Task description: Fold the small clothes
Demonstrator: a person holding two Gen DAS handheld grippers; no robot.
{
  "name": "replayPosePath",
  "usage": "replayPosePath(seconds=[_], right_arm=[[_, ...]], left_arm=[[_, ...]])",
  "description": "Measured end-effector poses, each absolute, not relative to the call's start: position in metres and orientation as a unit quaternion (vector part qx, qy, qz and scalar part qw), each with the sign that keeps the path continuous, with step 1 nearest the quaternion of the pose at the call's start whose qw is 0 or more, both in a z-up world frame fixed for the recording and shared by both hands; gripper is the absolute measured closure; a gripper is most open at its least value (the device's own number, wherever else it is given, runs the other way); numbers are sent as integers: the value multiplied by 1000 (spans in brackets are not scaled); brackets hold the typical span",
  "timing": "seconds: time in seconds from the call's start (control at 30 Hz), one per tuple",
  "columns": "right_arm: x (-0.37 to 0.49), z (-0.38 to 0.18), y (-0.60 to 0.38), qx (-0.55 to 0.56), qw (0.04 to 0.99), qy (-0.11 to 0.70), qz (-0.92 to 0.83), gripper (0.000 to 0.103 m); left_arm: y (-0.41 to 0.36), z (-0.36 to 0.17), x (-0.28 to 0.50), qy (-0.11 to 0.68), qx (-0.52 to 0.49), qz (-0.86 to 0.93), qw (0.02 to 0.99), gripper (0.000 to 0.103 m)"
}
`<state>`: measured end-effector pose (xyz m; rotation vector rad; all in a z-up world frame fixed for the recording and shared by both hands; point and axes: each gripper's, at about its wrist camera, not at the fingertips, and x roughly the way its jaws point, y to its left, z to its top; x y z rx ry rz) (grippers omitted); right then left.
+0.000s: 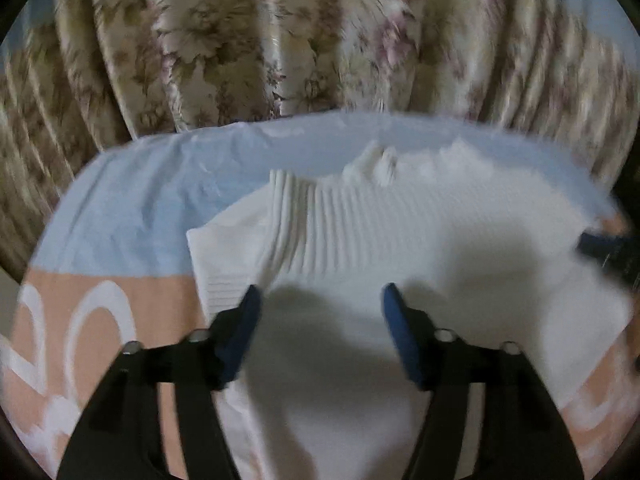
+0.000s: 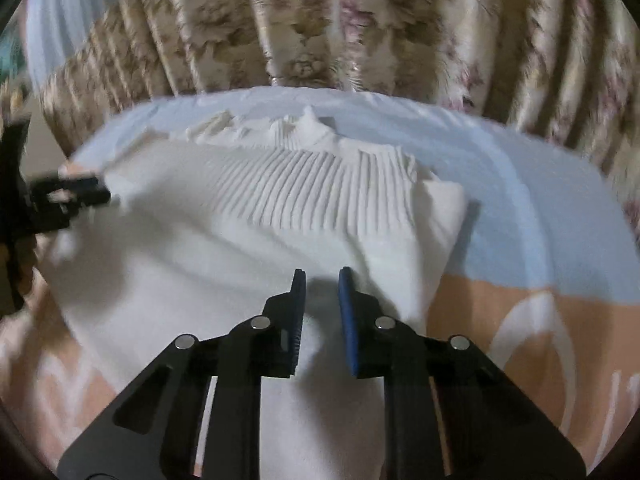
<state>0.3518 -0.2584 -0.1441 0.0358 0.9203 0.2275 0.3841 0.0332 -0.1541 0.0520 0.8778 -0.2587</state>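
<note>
1. A blue-and-peach printed cloth (image 1: 120,216) covers the surface; a floral curtain (image 1: 248,40) fills the top of both frames.
2. The white ribbed sweater (image 1: 360,232) lies spread at frame centre.
3. The left gripper (image 1: 318,300), lower centre, hangs over the sweater with jaws wide apart, holding nothing.
4. The right gripper (image 2: 322,284), lower centre, is over the sweater's near part, jaws narrowly apart and empty.

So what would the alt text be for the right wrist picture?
A white ribbed sweater lies spread on a blue and peach sheet, with the right gripper above it, narrowly open. A floral curtain hangs behind, and the left gripper shows at the far left.
</note>
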Motion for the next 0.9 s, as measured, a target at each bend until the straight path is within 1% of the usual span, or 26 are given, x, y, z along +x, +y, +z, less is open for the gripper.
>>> replayPosePath(seconds=[0.03, 0.07, 0.1, 0.2, 0.27, 0.3, 0.4, 0.47, 0.53, 0.57, 0.6, 0.63, 0.67, 0.7, 0.77, 0.83, 0.87, 0.9], right_arm=[[352, -138, -256, 24, 894, 435, 110, 56], [353, -130, -252, 26, 900, 421, 110, 47], [359, -122, -242, 30, 908, 403, 110, 37], [386, -119, -215, 36, 910, 399, 109, 37], [409, -129, -198, 41, 903, 414, 111, 40], [417, -136, -192, 41, 899, 422, 109, 43], [432, -158, -181, 15, 890, 446, 90, 45], [430, -159, -182, 1, 893, 441, 91, 45], [426, -158, -189, -7, 893, 441, 90, 48], [424, -158, -195, -8, 893, 442, 88, 50], [423, -158, -202, -5, 891, 444, 93, 56], [421, -157, -209, -4, 891, 446, 91, 58], [420, -156, -212, -6, 891, 446, 88, 63], [419, -154, -216, -9, 891, 447, 82, 64], [414, -152, -227, -10, 892, 446, 72, 64], [411, -150, -234, 5, 889, 449, 85, 64], [409, -147, -234, 3, 889, 450, 86, 59], [407, -145, -234, 1, 889, 449, 86, 51]], left_arm=[[29, -147, 389, 417, 18, -116, 901, 20], [22, -144, 395, 414, 23, -103, 904, 18], [16, -143, 402, 417, 28, -93, 904, 18], [0, -156, 427, 437, 21, -83, 895, 18], [-4, -169, 440, 452, 25, -66, 889, 18], [-3, -177, 445, 458, 24, -60, 887, 18], [6, -185, 444, 451, 21, -69, 889, 18], [12, -187, 440, 446, 23, -80, 891, 18], [18, -186, 436, 443, 21, -97, 891, 18], [19, -185, 434, 442, 20, -103, 891, 18], [22, -183, 432, 441, 24, -100, 891, 18], [26, -182, 430, 442, 38, -72, 893, 17], [33, -182, 431, 447, 36, -62, 892, 15], [43, -183, 433, 454, 15, -65, 889, 15], [58, -184, 433, 465, -19, -61, 883, 15], [66, -177, 431, 471, -33, -49, 880, 15], [66, -173, 428, 470, -32, -49, 881, 15], [64, -164, 422, 465, -29, -54, 883, 15]])
